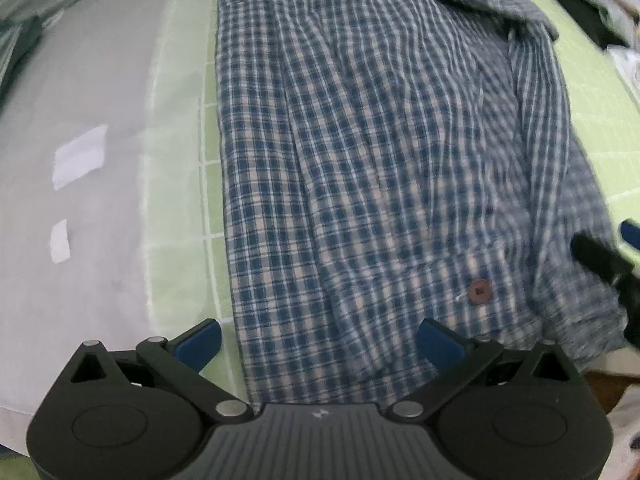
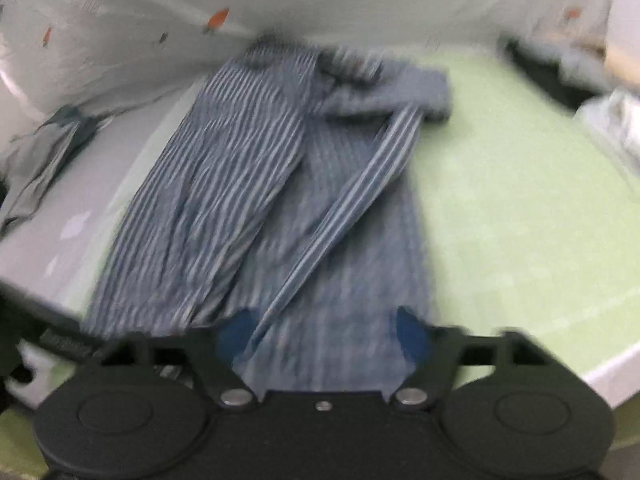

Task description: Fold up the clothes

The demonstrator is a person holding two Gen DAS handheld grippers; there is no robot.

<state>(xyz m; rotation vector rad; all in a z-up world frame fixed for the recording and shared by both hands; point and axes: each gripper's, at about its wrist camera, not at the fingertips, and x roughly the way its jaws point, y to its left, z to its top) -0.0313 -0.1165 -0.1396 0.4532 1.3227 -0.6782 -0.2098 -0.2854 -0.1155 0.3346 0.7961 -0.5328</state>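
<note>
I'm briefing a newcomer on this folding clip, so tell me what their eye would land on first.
The blue checked shirt dominates, spread lengthwise over the pale green mat and filling the middle of both views. A brown button stands out near its lower edge in the left wrist view. Both the left gripper and the right gripper stand open over the near end of the cloth, gripping nothing.

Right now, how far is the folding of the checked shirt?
Done: the checked shirt lies on the green mat, narrowed to a long strip, with a sleeve laid across it. In hand: nothing; the left gripper and the right gripper are both open above the cloth. Left: the strip has no crosswise fold yet, and more clothes wait at the mat's edge.
</note>
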